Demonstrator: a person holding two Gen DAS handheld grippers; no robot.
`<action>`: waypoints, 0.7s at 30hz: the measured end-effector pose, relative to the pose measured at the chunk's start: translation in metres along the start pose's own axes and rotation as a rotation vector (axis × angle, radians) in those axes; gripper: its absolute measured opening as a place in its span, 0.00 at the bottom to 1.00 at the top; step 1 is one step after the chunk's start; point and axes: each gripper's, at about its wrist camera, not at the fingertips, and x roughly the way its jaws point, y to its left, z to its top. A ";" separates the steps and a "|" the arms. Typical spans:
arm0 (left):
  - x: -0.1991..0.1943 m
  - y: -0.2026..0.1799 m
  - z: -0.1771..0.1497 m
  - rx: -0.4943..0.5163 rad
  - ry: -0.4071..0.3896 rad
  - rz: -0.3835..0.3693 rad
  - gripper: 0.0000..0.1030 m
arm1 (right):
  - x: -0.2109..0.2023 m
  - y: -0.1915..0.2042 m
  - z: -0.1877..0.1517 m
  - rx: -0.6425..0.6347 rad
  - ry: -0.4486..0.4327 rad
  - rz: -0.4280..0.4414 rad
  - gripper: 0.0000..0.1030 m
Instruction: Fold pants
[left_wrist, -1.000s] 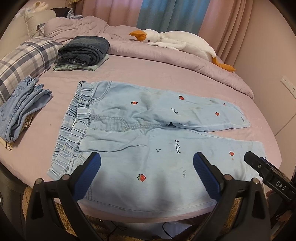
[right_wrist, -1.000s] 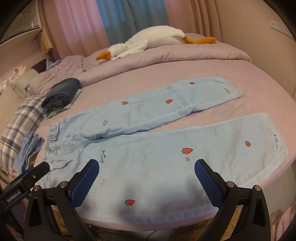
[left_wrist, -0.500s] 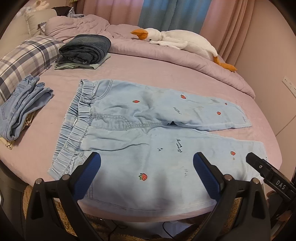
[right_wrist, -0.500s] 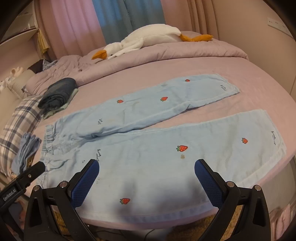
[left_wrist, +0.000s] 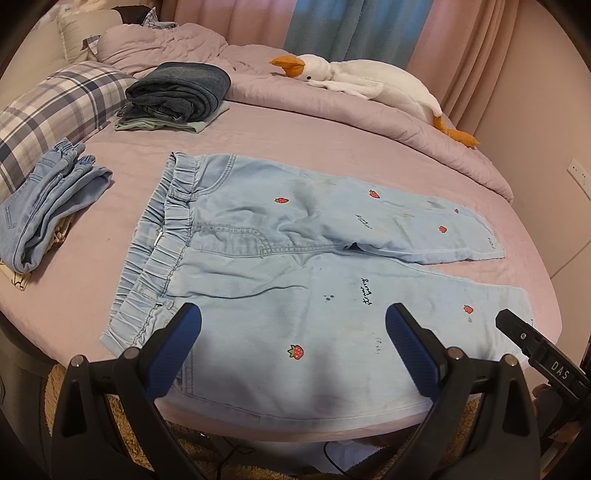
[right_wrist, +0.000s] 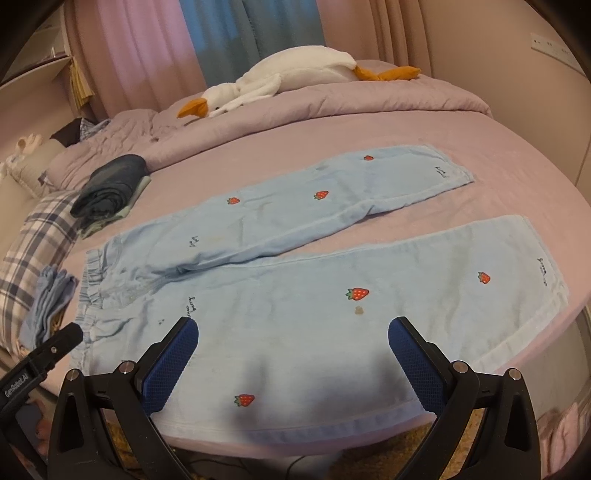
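You see one pair of light-blue pants spread flat, two tongs (left tongs, right tongs), one plush goose, one plaid pillow, and two folded clothing piles: dark pile, light-denim pile.

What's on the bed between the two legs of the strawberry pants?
Nothing: a bare wedge of the lilac sheet separates the far leg from the near leg, clearest in the right wrist view.

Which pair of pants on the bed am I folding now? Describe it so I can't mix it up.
On the round lilac bed, find the pale blue pants spread flat near its front edge. Unlike the folded denim and dark stack by the plaid pillow, they carry red strawberries.
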 end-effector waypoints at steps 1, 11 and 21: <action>0.000 0.001 0.001 -0.003 0.000 0.003 0.97 | 0.000 0.000 0.000 -0.001 0.001 0.000 0.99; 0.014 0.069 0.006 -0.113 0.022 0.170 0.97 | -0.006 -0.034 0.003 0.068 -0.031 -0.037 0.99; 0.057 0.139 -0.014 -0.315 0.150 0.147 0.85 | -0.012 -0.198 -0.001 0.396 -0.049 -0.307 0.99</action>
